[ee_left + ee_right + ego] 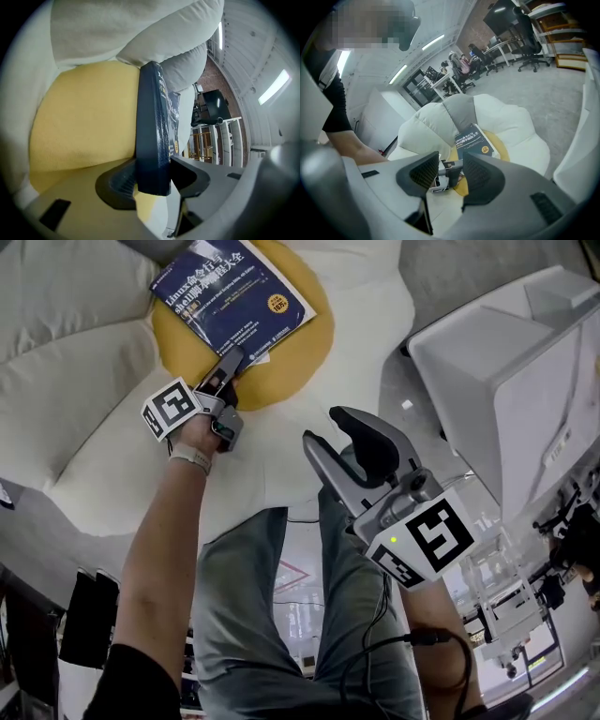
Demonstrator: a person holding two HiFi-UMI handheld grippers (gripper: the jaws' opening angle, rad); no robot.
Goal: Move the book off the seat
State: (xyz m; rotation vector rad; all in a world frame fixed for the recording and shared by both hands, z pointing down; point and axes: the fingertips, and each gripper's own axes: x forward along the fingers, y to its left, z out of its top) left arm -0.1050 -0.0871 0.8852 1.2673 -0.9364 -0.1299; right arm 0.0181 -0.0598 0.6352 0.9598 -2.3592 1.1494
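- The book is lying at the upper middle of the head view, flat on the round yellow cushion in the centre of the white padded seat, so it is not yet off the seat.
- The left hand-held gripper is reaching in from below the book and biting on its near edge. That edge is probably chosen because it is the closest and overhangs the soft cushion.
- In the left gripper view the dark book is standing edge-on between the jaws. Both pads are pressing its covers, so the left hand-held gripper is clamping it, and the yellow cushion is filling the left of the frame.
- The right hand-held gripper is hanging at the centre of the head view, well apart from the book.
- Its own view shows the right hand-held gripper with jaws parted and nothing in them. It seems to be waiting clear so the left can lift alone.
- Judging from this, the lift is the step in hand. A grip on one edge could let the heavy book sag or swing.
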